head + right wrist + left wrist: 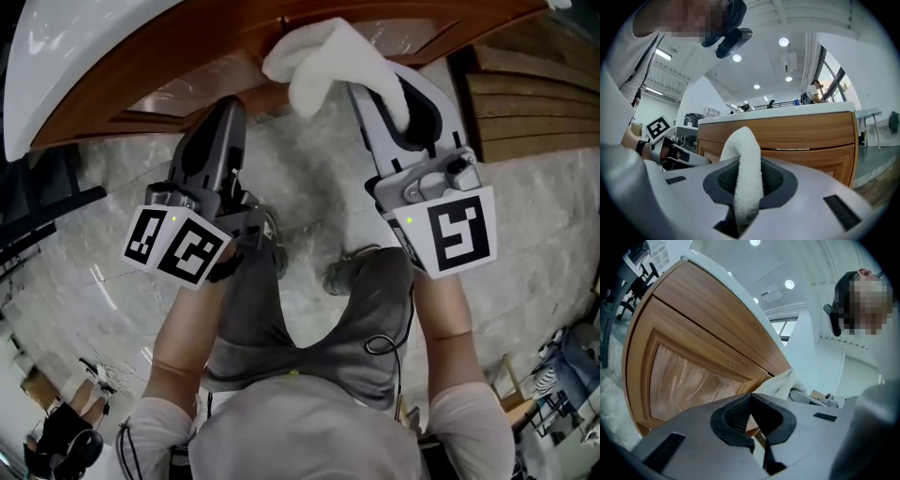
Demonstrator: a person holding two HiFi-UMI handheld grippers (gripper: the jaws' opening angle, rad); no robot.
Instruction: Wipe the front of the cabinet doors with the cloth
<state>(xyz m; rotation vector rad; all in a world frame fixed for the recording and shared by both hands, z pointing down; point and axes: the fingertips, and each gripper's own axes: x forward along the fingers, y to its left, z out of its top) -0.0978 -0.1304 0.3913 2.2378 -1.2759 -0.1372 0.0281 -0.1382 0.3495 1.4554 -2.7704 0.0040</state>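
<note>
Pinched in the right claw [748,187], the white cloth [743,150] bulges forward toward the wooden cabinet door [689,376] for wiping, while the left claw [751,420] — pressed together, empty — hangs alongside.

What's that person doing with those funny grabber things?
A person holds a gripper in each hand in front of a wooden cabinet door. The right gripper is shut on a white cloth and holds it up by the door, probably to wipe it. The left gripper is shut with nothing in it, just beside.
</note>
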